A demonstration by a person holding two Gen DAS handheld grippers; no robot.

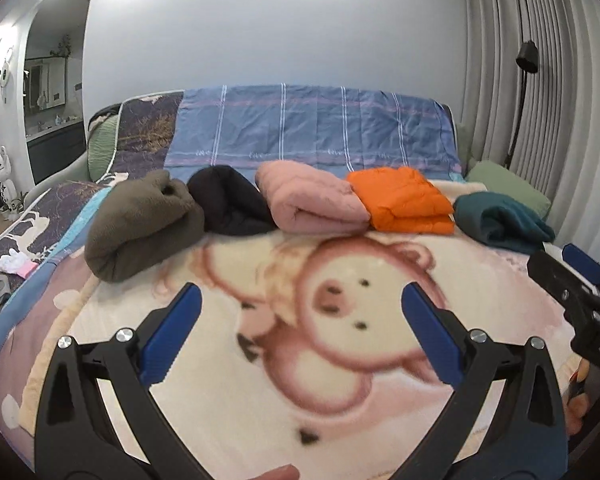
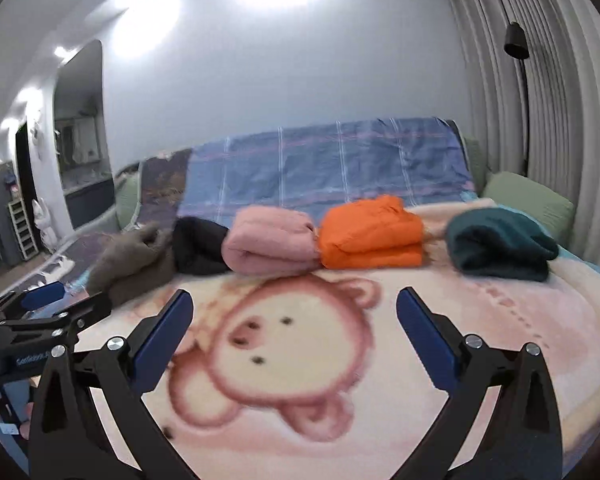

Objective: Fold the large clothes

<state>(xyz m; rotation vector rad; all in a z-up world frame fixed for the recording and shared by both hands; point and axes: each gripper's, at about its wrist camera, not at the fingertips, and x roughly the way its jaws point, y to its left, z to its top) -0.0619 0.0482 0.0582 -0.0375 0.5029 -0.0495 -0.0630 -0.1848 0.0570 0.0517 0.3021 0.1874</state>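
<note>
A home bedroom: a bed (image 1: 40, 216) under a cartoon bear blanket (image 1: 340, 320) and a plaid sheet (image 1: 312, 128), grey pleated curtains (image 1: 500, 60) on the right, an arched doorway (image 1: 56, 80) on the left, bare white wall (image 1: 280, 32) behind.

Five folded garments (image 1: 320, 200) in a row on blanket (image 1: 480, 300), btwn headboard sheet (image 1: 312, 128) & both tongs.

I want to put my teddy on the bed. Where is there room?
The bear blanket is bare in front of the clothes row, between both open grippers. It is crowded behind: olive bundle, black, pink, orange and teal lie side by side.
</note>
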